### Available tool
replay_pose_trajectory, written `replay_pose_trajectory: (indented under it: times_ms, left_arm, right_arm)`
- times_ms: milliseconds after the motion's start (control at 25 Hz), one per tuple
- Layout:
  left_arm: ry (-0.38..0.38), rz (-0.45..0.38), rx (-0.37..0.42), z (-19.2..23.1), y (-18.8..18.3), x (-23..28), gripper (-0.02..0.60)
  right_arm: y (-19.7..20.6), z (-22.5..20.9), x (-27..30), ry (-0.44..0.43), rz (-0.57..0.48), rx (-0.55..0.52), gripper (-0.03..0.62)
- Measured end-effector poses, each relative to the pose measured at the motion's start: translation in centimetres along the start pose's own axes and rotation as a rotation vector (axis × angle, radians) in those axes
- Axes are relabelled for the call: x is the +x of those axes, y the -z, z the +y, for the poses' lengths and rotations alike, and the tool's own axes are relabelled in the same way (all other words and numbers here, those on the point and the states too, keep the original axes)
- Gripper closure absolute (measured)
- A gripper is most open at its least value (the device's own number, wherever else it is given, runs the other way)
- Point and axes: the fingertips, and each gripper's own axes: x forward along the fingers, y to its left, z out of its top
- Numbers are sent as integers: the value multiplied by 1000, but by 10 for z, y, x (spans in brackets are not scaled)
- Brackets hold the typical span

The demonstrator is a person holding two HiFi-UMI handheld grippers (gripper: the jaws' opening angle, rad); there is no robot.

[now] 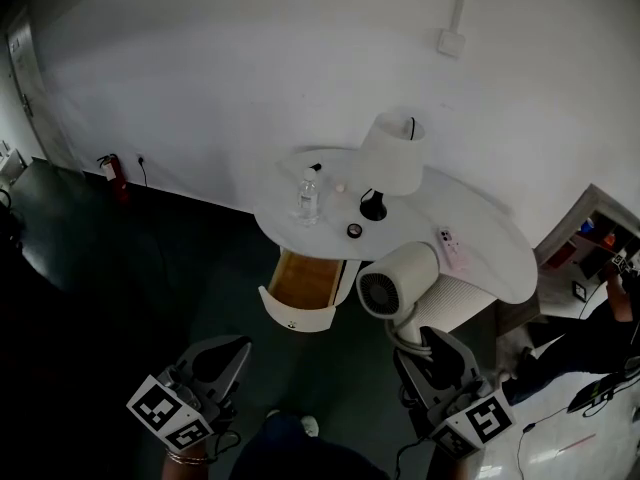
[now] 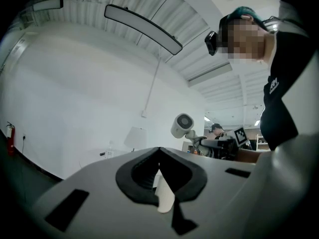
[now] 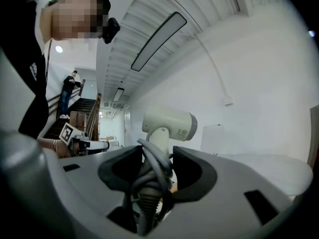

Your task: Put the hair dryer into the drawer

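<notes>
The white hair dryer [image 1: 398, 280] is held up in the air just right of the open drawer [image 1: 303, 286], its round grille end facing me. My right gripper [image 1: 428, 343] is shut on its handle and bundled grey cord. In the right gripper view the hair dryer [image 3: 169, 123] stands upright above the right gripper [image 3: 157, 153]. The drawer has a wooden inside and a curved white front, and is pulled out from under the round white table [image 1: 490, 238]. My left gripper [image 1: 225, 358] hangs lower left of the drawer. In the left gripper view the left gripper [image 2: 159, 151] has its tips together with nothing held, and the hair dryer [image 2: 182, 125] shows beyond.
On the table stand a white lamp [image 1: 393, 153], a clear bottle [image 1: 308, 198], a small black ring [image 1: 354, 230] and a white remote [image 1: 447, 236]. A fire extinguisher [image 1: 112, 173] leans at the left wall. Shelves and another person are at the right edge.
</notes>
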Motion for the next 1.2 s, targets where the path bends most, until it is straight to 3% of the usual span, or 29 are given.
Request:
replay_pose_trajectory:
  times_ms: [440,1200]
  left_arm:
    - [-57,38,1,15,6,10,574]
    - [32,80,-16,93,-2,56,574]
  right_arm:
    - [10,-15,7,-31,35,18,387]
    - [21,-22,84,-45,126,46,387]
